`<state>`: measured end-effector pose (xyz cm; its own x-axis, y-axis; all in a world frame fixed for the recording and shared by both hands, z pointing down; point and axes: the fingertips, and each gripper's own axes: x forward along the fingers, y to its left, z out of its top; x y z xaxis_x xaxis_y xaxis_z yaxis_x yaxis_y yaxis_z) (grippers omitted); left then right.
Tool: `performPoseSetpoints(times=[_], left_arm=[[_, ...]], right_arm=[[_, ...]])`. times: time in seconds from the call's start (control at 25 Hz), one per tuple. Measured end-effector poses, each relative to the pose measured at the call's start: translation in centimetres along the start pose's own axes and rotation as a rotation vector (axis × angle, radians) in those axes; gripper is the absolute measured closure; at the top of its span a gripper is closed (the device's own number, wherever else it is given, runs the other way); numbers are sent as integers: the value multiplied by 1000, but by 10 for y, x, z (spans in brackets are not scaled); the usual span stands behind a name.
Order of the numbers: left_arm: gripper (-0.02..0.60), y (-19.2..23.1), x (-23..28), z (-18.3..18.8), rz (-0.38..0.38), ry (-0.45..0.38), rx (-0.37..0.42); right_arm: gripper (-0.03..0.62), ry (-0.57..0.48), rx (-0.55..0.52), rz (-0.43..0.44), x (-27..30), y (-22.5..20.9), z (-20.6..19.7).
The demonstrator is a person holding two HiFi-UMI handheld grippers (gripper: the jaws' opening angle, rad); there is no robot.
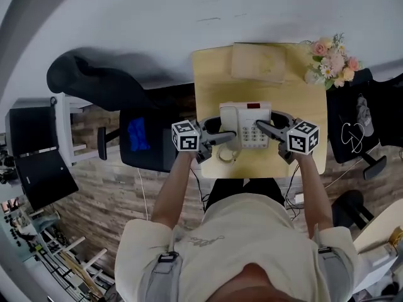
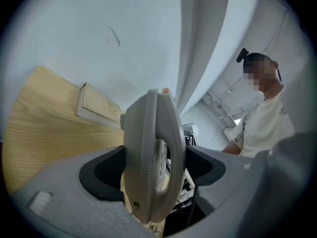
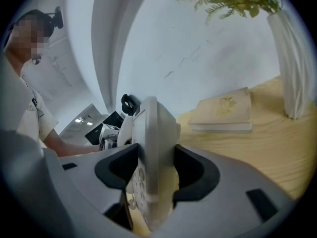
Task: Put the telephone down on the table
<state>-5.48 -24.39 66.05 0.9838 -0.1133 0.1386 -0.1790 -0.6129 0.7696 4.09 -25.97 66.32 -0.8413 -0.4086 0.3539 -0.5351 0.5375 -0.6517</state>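
A white desk telephone point(image 1: 245, 124) with a red strip at its top hangs over the near part of the small wooden table point(image 1: 211, 77). My left gripper point(image 1: 228, 137) is shut on its left side, where the handset point(image 2: 153, 162) fills the space between the jaws. My right gripper point(image 1: 263, 128) is shut on its right edge point(image 3: 148, 167). The curled cord point(image 1: 225, 156) hangs below the phone at the table's front edge. Both gripper views see the phone edge-on, so its underside and its height above the table are hidden.
A tan book point(image 1: 258, 61) lies at the table's far side, also visible as a book point(image 3: 223, 114) in the right gripper view. A flower bouquet point(image 1: 332, 60) in a white vase point(image 3: 292, 68) stands at the far right corner. Black chairs point(image 1: 135, 137) flank the table.
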Motion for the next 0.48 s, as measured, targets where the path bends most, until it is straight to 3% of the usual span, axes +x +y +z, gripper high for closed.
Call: performPoseSetpoints(times=[0.48], left_arm=[[198, 58, 38, -11, 1, 62, -126]], right_arm=[[365, 67, 132, -33, 11, -69, -19]])
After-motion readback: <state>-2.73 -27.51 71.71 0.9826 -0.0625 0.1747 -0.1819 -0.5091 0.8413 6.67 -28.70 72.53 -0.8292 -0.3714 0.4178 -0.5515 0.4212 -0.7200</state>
